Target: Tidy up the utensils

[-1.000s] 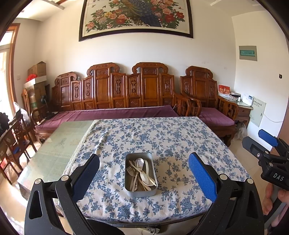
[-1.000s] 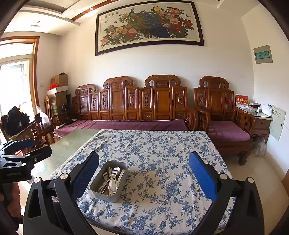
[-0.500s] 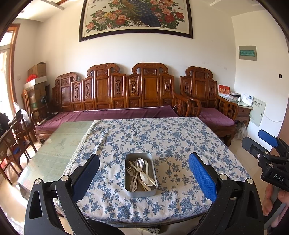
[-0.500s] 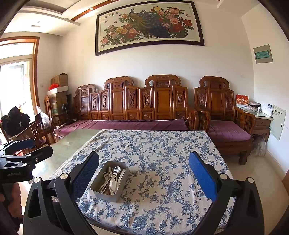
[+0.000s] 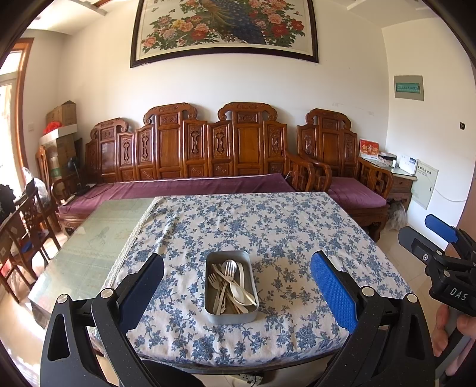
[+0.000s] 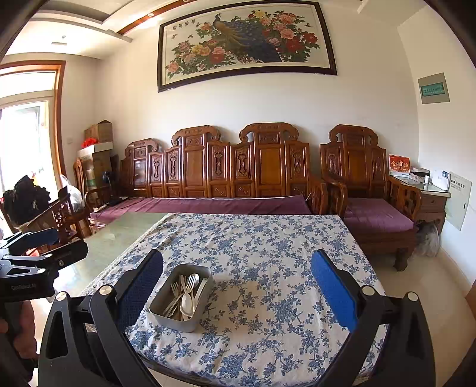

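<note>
I hold my left gripper [image 5: 236, 285] with its two black fingers and blue pads [image 5: 333, 291] spread wide apart and nothing between them; it hangs in the air short of the near edge of the table. Straight ahead of it, framed between the fingers, sits a shallow rectangular grey metal tray [image 5: 231, 314] on a white tablecloth printed with blue flowers [image 5: 267, 232]. In the tray lies a loose pile of pale metal forks and spoons [image 5: 229, 282], their handles crossing. My right gripper [image 6: 236, 285] is likewise wide open and empty, held off the table edge; from its camera the same tray [image 6: 175, 320] lies ahead and to the left, close to its left finger [image 6: 139, 285], with the cutlery [image 6: 184, 293] inside. Each gripper shows at the edge of the other's view, and fingers of the person's hand [image 5: 443, 330] wrap the right handle. Left of the cloth the bare green glass tabletop [image 5: 98, 238] shows. Beyond the table stands a long carved wooden bench with purple cushions [image 5: 190, 154], and above it hangs a framed peacock-and-flowers painting [image 5: 226, 26].
</note>
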A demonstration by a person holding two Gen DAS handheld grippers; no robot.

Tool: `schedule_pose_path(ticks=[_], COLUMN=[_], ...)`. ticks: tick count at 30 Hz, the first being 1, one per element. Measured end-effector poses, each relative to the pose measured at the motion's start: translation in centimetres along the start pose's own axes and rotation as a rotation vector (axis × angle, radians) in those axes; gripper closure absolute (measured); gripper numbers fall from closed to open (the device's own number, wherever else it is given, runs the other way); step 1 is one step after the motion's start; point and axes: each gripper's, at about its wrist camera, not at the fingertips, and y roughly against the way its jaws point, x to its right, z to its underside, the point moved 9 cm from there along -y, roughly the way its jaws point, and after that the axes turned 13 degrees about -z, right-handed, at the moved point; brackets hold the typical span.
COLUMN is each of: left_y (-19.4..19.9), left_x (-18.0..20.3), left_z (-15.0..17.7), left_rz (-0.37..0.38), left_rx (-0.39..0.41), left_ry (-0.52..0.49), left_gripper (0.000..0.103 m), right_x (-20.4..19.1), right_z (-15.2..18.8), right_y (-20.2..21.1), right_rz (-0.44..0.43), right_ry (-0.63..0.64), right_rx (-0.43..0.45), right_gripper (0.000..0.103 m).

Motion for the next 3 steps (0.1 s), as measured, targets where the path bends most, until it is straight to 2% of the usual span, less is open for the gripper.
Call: schedule_pose_path(ticks=[3], left_y=[0.01], left_x=[0.03], left_z=[0.0], left_rz=[0.001], left_rx=[0.001], left_ry=[0.001], left_gripper=[0.008], right_x=[-0.01], right_z=[0.01], right_y=[-0.01], right_rz=[0.0], right_ry=[0.002], right_rx=[-0.002], right_gripper=[0.003])
